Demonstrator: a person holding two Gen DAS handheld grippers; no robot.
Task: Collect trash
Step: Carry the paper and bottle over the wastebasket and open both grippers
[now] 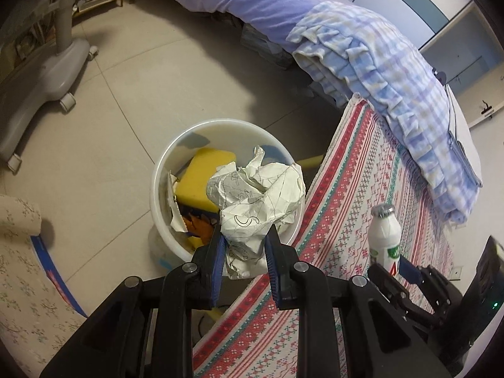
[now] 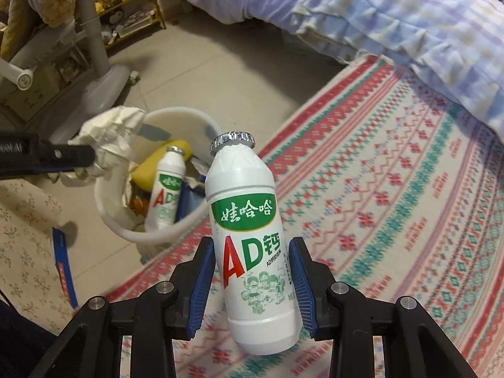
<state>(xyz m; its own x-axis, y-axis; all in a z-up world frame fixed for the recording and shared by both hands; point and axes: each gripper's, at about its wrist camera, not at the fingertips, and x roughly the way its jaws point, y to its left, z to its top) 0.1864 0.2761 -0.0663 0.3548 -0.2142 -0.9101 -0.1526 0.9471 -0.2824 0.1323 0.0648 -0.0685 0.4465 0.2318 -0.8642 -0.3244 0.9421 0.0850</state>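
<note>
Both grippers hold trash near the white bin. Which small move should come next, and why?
Probably open the left gripper: its crumpled paper hangs over the white bin, while the right gripper holds its bottle over the patterned rug.

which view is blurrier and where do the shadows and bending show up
Right wrist view: the patterned mat and the floral cloth at left smear with motion blur, while the held bottle stays sharp. Left wrist view: crisp; the crumpled paper is sharp, a dark shadow lies on the floor tiles below the bed, and the fisheye bends the white bin and the bed edge.
</note>
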